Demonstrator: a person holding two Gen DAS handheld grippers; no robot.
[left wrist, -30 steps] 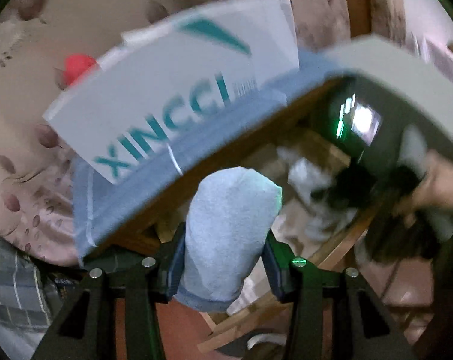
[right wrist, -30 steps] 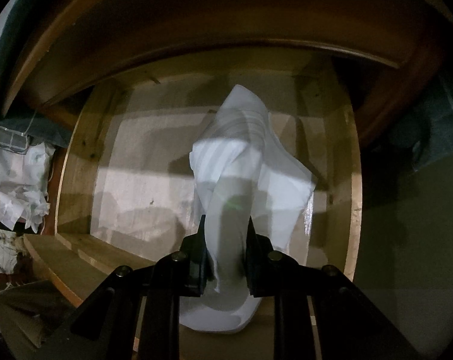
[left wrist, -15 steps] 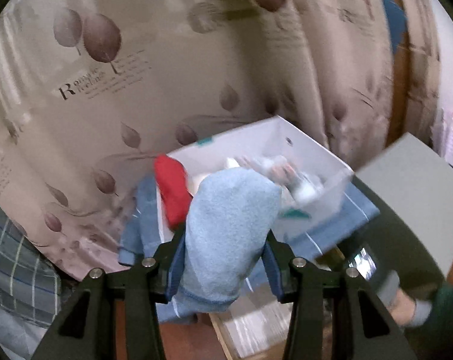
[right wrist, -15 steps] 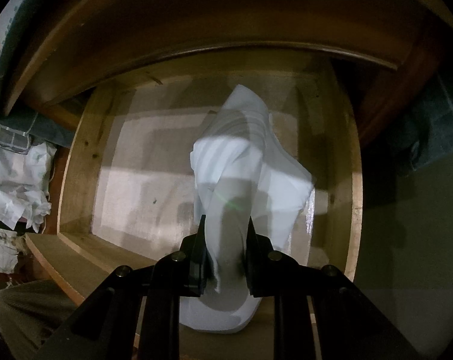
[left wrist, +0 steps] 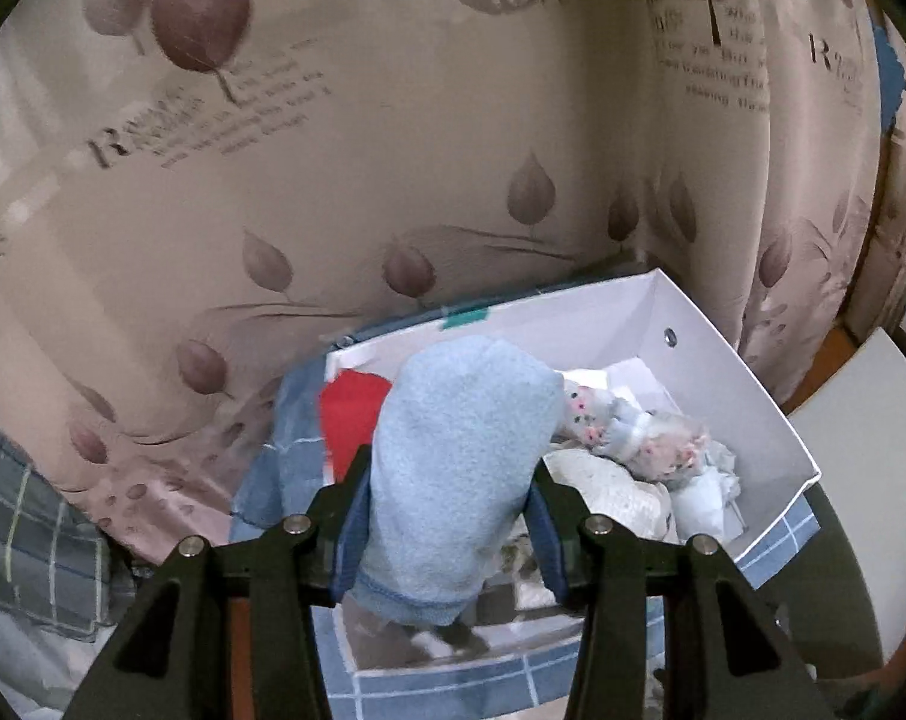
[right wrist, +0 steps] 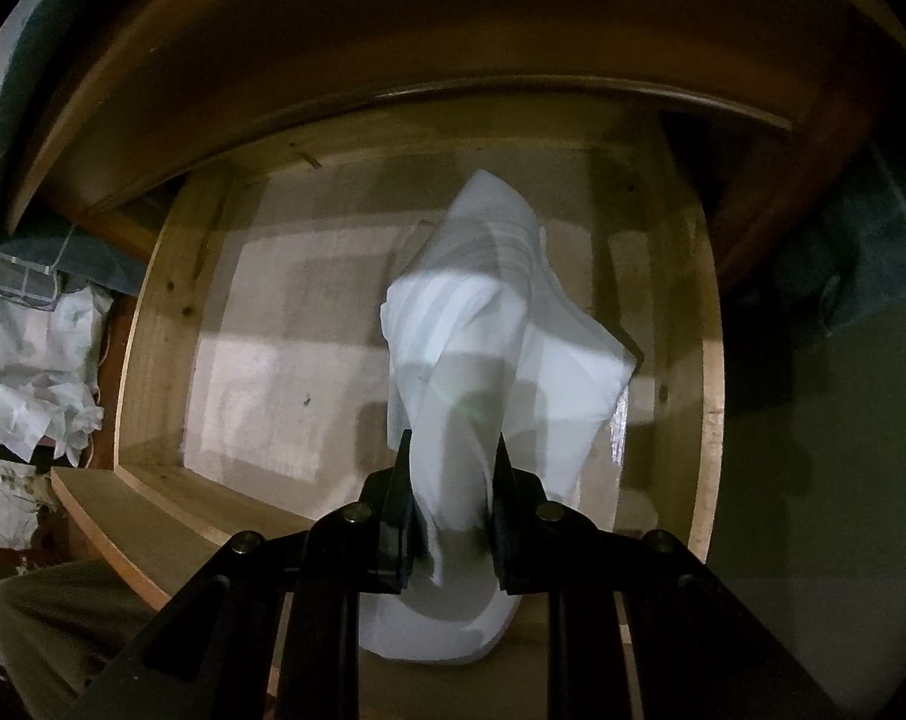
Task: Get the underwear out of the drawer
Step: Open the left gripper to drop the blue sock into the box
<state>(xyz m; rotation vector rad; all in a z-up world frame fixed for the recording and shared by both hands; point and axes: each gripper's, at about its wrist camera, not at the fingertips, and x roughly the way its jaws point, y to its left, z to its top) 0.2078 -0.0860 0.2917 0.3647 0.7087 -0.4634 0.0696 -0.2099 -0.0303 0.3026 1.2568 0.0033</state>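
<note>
The left tongs [left wrist: 447, 516] stand clamped on a rolled light-blue garment [left wrist: 459, 468], its hemmed edge hanging just below the black fingers [left wrist: 348, 516]. Directly beyond the bundle sits an open white box [left wrist: 747, 372], resting on a blue checked cloth [left wrist: 777, 540]. Inside the box lie a red piece [left wrist: 348, 414] at the left, a small floral-print bundle [left wrist: 645, 438] at the right and a cream knitted item [left wrist: 603, 480] beneath it. Behind the box hangs a beige curtain [left wrist: 333, 180] printed with brown leaves and lettering, and a plaid fabric [left wrist: 27, 528] shows at the lower left.

The right tongs [right wrist: 450, 504] point steeply down, closed tight on a pale white garment [right wrist: 483, 330] that rises in a twisted peak above the fingers [right wrist: 396, 516] and spreads to the right. The garment hangs over the open wooden drawer [right wrist: 147, 330]; whether its lower fold touches the drawer's front edge cannot be told. The drawer's pale lined floor shows around it, and the dark curved cabinet front [right wrist: 393, 48] arches over the far side. Crumpled white material [right wrist: 33, 372] lies outside the drawer to the left.
</note>
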